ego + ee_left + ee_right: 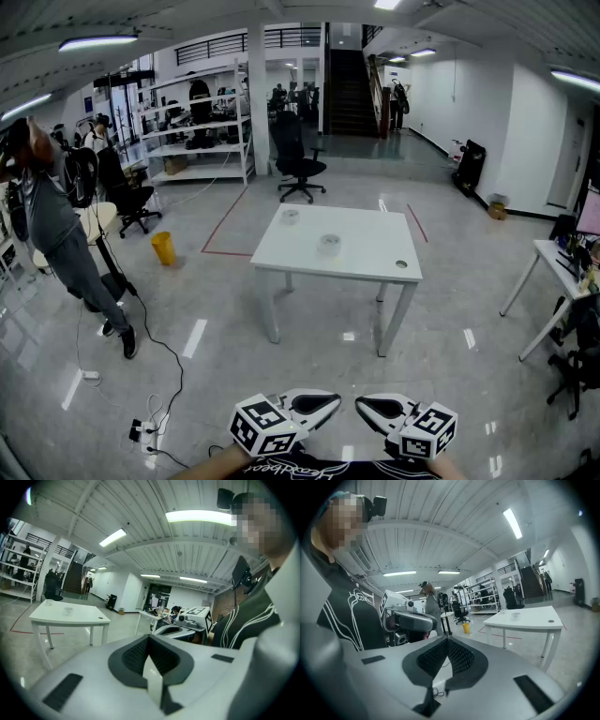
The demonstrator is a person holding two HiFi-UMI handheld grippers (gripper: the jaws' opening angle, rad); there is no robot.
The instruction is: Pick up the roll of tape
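Note:
A pale roll of tape (328, 245) lies near the middle of a white table (375, 267) that stands a few steps ahead of me. A second small pale round thing (290, 217) sits at the table's far left. Both grippers are held low and close to my body, far short of the table. My left gripper (314, 405) is shut with nothing in it, its pads meeting in the left gripper view (149, 644). My right gripper (377, 409) is also shut and empty, as the right gripper view (447, 645) shows. The two point toward each other.
A person (52, 225) stands at the left beside a black chair. A yellow bin (163, 247) stands on the floor left of the table. An office chair (298, 155) and shelves (197, 122) stand behind it. Another desk (561, 272) is at the right. Cables and a power strip (145, 431) lie nearby.

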